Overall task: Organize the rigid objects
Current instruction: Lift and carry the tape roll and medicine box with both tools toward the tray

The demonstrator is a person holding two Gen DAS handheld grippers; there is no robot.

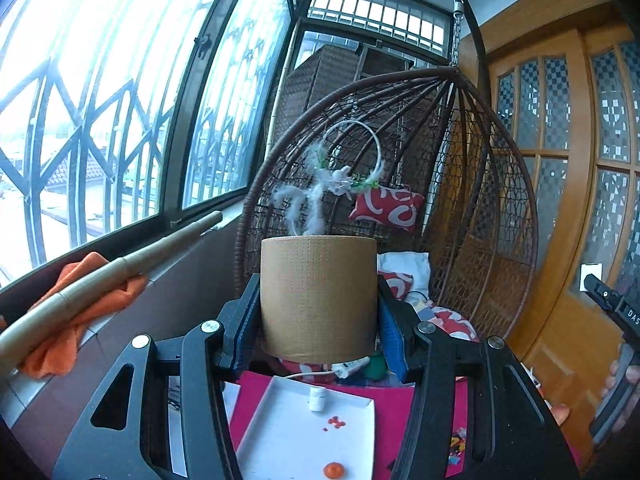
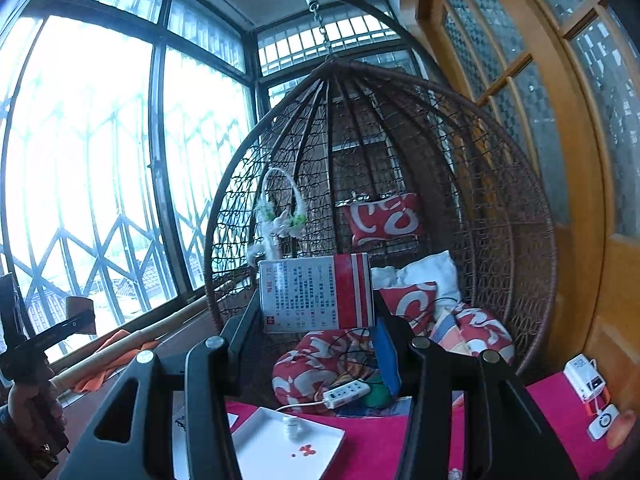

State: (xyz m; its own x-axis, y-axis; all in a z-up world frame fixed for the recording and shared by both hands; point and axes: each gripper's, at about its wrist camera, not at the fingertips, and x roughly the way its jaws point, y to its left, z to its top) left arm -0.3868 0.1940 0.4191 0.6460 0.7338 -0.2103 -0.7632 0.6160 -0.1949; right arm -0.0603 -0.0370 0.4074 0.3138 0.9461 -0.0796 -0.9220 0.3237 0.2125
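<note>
Both grippers loaded and held above the pink table, facing the hanging chair.

Left gripper clamped on a brown tape roll, blue pads pressed on its sides, roll upright, well above the white tray. Right gripper clamped on a red-and-white box, printed face toward the camera. On the tray at 6 o'clock from the roll: a small white bottle, upright, red bits just beside it, an orange cap nearer. Past the tray at 12 o'clock: a power strip at the table's far edge, then the wicker chair with red-patterned cushions. At 3 o'clock on the table, two white devices.
</note>
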